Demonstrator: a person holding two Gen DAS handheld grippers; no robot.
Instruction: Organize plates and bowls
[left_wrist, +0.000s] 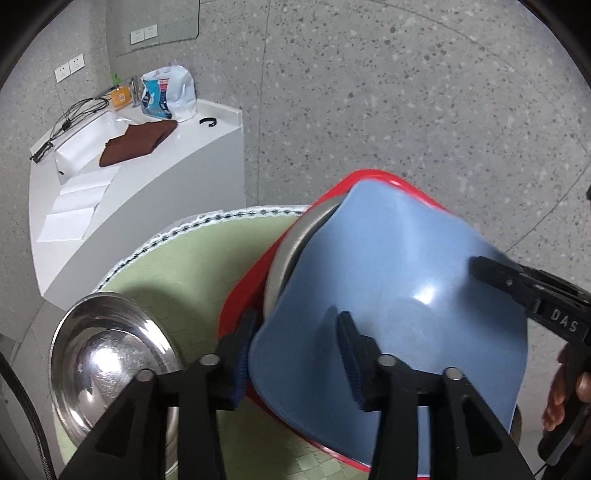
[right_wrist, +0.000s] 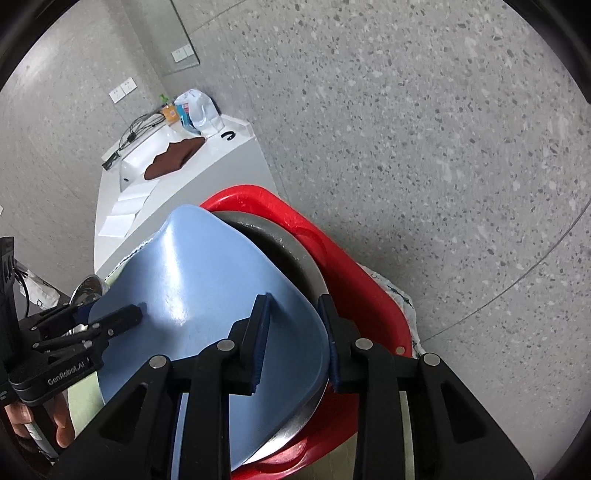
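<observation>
A blue plastic plate (left_wrist: 399, 302) lies tilted over a steel plate (left_wrist: 295, 236) inside a red tray (left_wrist: 243, 295) on a round green-mat table (left_wrist: 192, 258). My left gripper (left_wrist: 295, 350) straddles the blue plate's near left rim, one finger inside and one outside. My right gripper (right_wrist: 295, 332) straddles the blue plate (right_wrist: 207, 288) at its right rim, beside the steel plate (right_wrist: 295, 258) and red tray (right_wrist: 354, 288). Both pairs of jaws stand apart by a rim's width; a firm grip cannot be told. A steel bowl (left_wrist: 107, 362) sits at the left on the table.
A white counter (left_wrist: 147, 177) with a sink, a brown towel (left_wrist: 136, 142), a plastic bag (left_wrist: 168, 94) and cables stands behind the table to the left. Speckled grey floor (left_wrist: 406, 110) surrounds the table.
</observation>
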